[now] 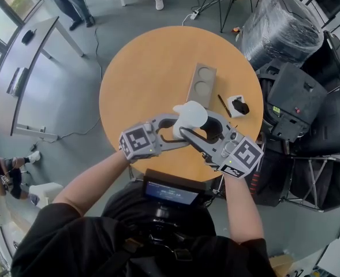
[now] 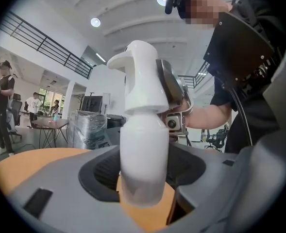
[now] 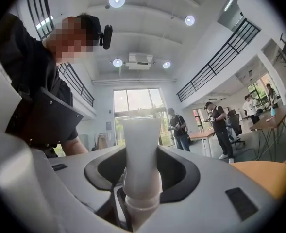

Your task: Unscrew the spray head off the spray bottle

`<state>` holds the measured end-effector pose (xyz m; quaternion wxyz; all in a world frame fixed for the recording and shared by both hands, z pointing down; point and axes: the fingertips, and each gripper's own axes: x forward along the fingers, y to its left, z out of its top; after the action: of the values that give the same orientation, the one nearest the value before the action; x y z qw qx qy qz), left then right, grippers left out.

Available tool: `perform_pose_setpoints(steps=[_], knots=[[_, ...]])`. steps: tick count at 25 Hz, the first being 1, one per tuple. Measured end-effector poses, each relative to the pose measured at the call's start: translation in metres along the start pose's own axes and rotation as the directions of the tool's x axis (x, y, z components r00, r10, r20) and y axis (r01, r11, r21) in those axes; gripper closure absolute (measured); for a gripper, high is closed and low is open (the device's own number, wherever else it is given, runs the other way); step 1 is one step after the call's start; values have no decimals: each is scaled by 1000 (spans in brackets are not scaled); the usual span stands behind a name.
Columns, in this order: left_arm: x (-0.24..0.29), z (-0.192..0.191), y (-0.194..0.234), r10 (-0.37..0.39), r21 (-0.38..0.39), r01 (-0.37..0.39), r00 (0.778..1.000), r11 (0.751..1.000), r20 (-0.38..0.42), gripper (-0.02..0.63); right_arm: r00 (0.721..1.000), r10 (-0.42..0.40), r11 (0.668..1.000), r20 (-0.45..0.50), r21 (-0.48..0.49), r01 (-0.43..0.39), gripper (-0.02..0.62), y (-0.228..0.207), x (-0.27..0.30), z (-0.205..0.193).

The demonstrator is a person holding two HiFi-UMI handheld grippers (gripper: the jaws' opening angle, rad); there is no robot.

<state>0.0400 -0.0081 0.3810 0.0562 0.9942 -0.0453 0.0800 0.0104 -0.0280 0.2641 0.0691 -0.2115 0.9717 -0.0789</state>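
I hold a white spray bottle [image 1: 190, 117] in the air above the near side of the round orange table [image 1: 141, 68]. My left gripper [image 1: 178, 127] comes in from the left and is shut on the bottle's body [image 2: 143, 154]. The body stands upright between the jaws of my left gripper [image 2: 143, 183]. My right gripper [image 1: 203, 130] comes in from the right and is shut on the spray head [image 3: 142, 149]. In the left gripper view the spray head [image 2: 142, 76] sits on top of the body, with a right gripper pad [image 2: 169, 86] pressed against its side.
On the table beyond the bottle lie a wooden block with two round recesses [image 1: 202, 84], a thin dark stick [image 1: 224, 105] and a small white and black object [image 1: 237, 105]. A plastic-wrapped bundle [image 1: 279, 25] and black cases stand to the right. Several people stand about the room.
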Motion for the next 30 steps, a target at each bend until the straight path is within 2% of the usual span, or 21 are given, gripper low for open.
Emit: perform_pose_setpoints(steps=[9,19,26,30], knots=[[2,-11,-11,-18,7,18,1000,1000,20,298,999,19,999,36,-36,-18,397,7,-10,20],[1,-36,-12,-7,8,7,1000,1000,-13,298,995,13,997,103,-76,-5,397,11,-21,54],[2,-43,-8,23,42,-22,1000,999,-5,298,990,2,996,144,-92,11,397,8,-30,81],[4,-49,-6,41,77,-40,999,996,-11,298,992,0,993,130,-114,15,397,6,-32,82]])
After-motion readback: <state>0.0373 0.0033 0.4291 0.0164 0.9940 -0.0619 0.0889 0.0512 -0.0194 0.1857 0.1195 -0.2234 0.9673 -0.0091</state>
